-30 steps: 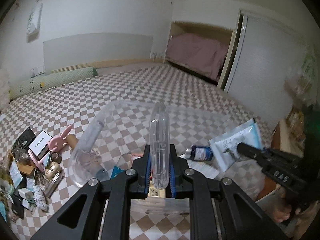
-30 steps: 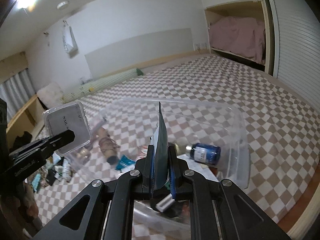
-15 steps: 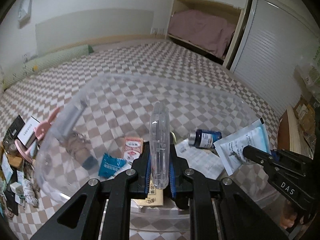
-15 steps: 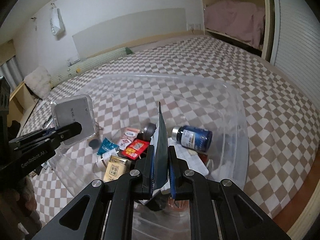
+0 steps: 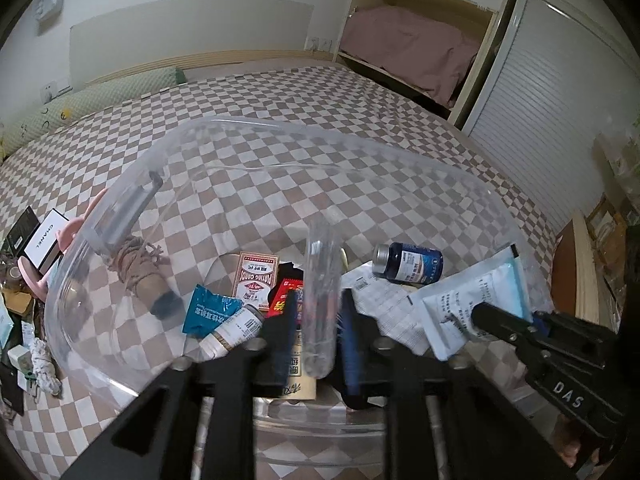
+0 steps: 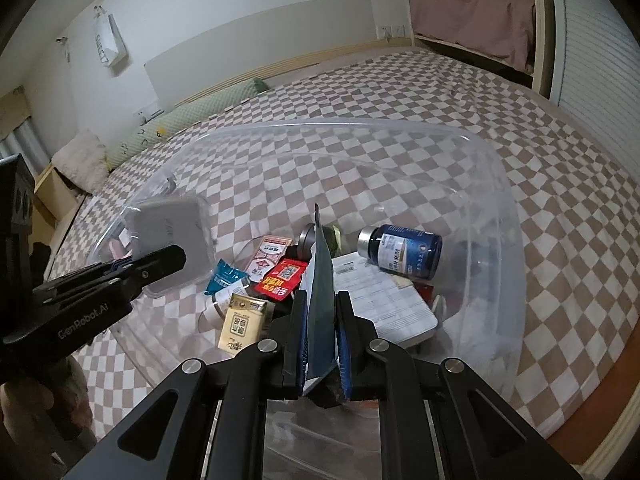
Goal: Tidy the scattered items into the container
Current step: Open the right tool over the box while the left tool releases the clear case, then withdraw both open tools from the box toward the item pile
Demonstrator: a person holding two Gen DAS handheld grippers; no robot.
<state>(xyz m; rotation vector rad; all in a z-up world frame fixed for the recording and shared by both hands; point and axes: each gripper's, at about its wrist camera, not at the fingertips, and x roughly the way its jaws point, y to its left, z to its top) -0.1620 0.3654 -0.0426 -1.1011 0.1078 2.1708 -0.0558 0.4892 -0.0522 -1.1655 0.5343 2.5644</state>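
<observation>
We hold our left gripper (image 5: 318,312) over the clear plastic bin (image 5: 256,128) on the checkered bed (image 5: 328,104), near the bed's right edge. Its jaws stand a little apart around a clear plastic case (image 5: 320,300), seen edge-on and blurred; we cannot tell whether they press it. From the right wrist view the case (image 6: 170,240) shows as a flat grey-faced square at the bin's left wall. Our right gripper (image 6: 322,320) has its jaws clamped on a blue-and-white packet (image 6: 322,304), upright over the bin's near side. Inside the bin lie a blue bottle (image 6: 400,250) on its side, a red card box (image 5: 256,276), a red sachet (image 6: 282,278) and a printed paper sheet (image 6: 380,300). More loose items (image 5: 24,280) sit outside by the bed's left edge
</observation>
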